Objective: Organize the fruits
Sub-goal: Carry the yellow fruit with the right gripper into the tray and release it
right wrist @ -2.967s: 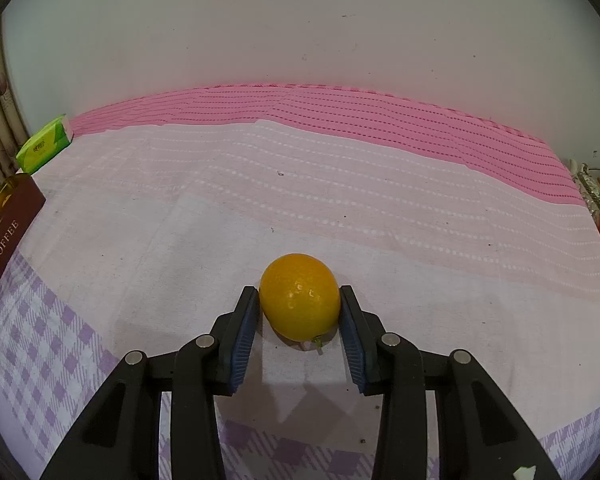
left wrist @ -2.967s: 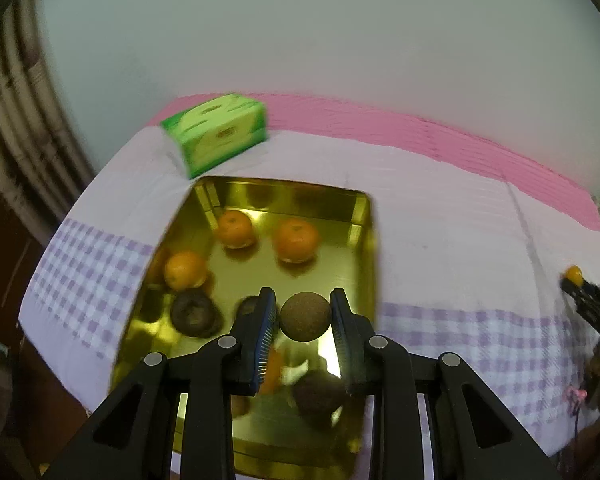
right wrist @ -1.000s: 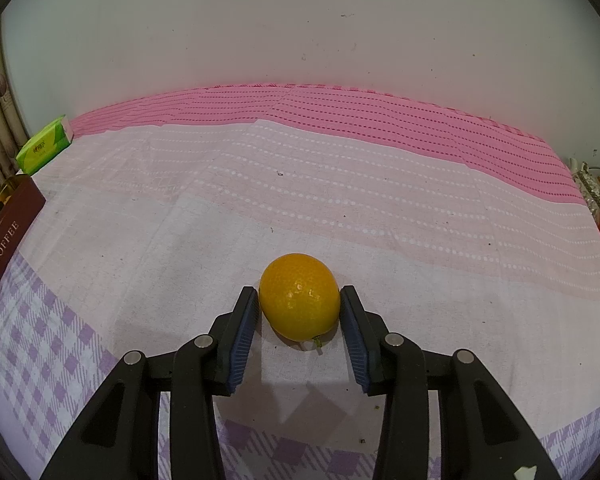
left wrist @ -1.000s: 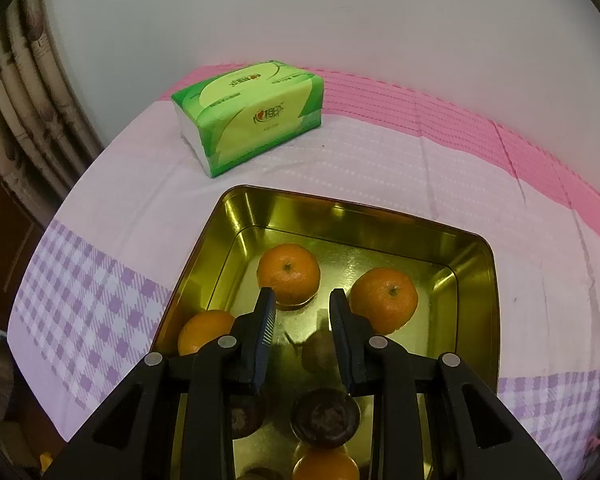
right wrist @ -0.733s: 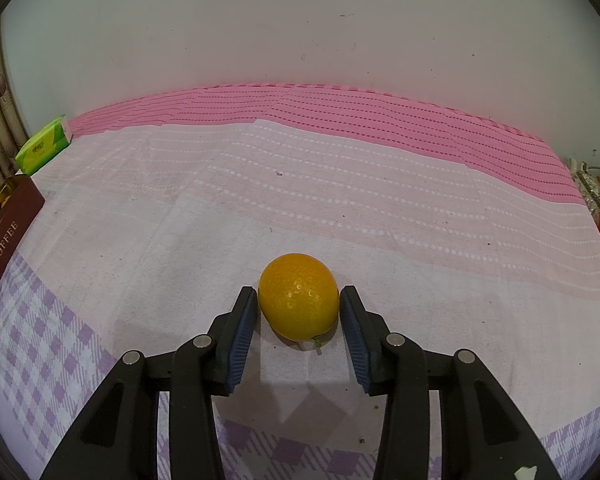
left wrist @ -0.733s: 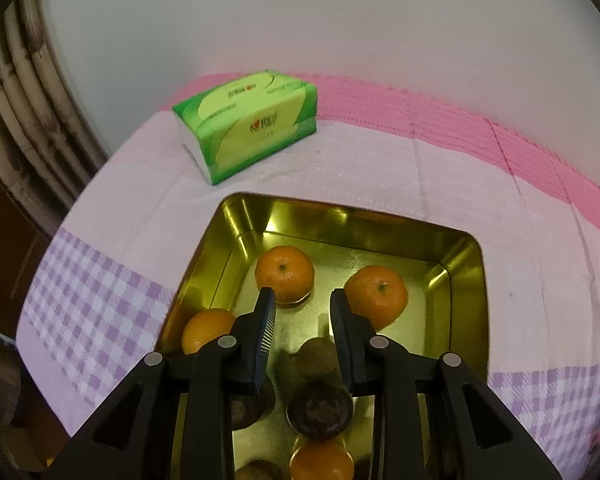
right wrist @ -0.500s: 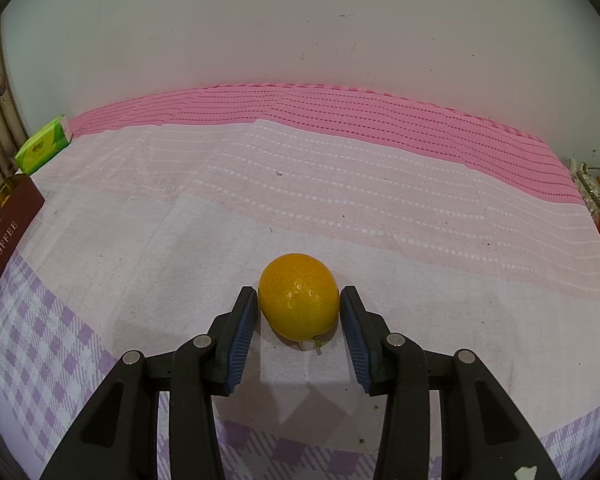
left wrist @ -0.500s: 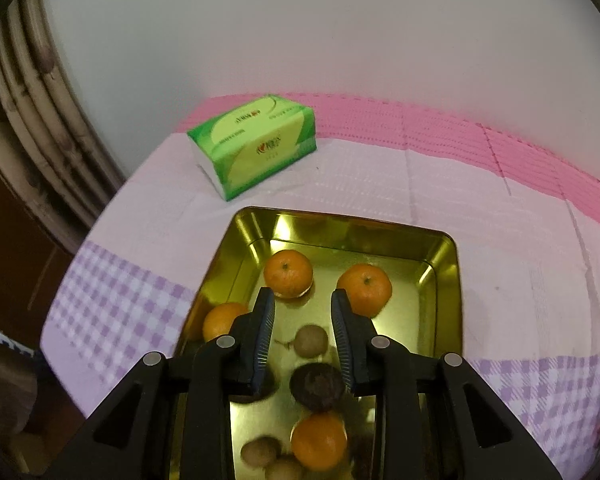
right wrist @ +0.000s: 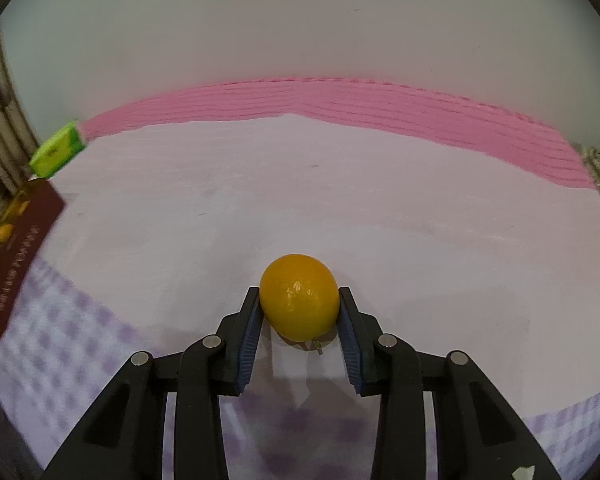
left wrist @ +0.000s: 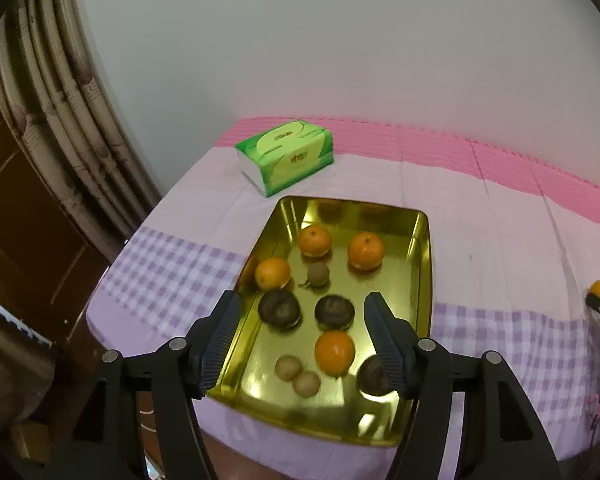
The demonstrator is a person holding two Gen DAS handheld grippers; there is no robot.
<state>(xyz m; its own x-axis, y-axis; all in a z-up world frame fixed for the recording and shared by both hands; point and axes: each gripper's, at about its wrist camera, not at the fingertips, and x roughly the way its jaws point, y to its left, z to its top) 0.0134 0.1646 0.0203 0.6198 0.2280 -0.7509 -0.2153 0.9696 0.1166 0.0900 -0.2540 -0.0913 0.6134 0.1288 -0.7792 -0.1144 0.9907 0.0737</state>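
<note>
In the left wrist view a gold metal tray (left wrist: 422,276) lies on the cloth and holds several oranges (left wrist: 365,251), dark round fruits (left wrist: 334,311) and small brown fruits (left wrist: 318,274). My left gripper (left wrist: 305,334) is open and empty, raised above the tray's near half. In the right wrist view my right gripper (right wrist: 299,320) is shut on a yellow-orange citrus fruit (right wrist: 299,297) just above the white and pink cloth. That fruit and gripper also show small at the far right of the left wrist view (left wrist: 598,289).
A green tissue pack (left wrist: 286,155) lies behind the tray, also seen in the right wrist view (right wrist: 56,150). The tray's dark red side (right wrist: 16,256) stands at the left. A wall runs behind the table; a curtain (left wrist: 60,128) hangs left.
My left gripper let go of the small brown fruit into the tray, then rose, drew back and opened wide. My right gripper has kept its hold and shifted slightly.
</note>
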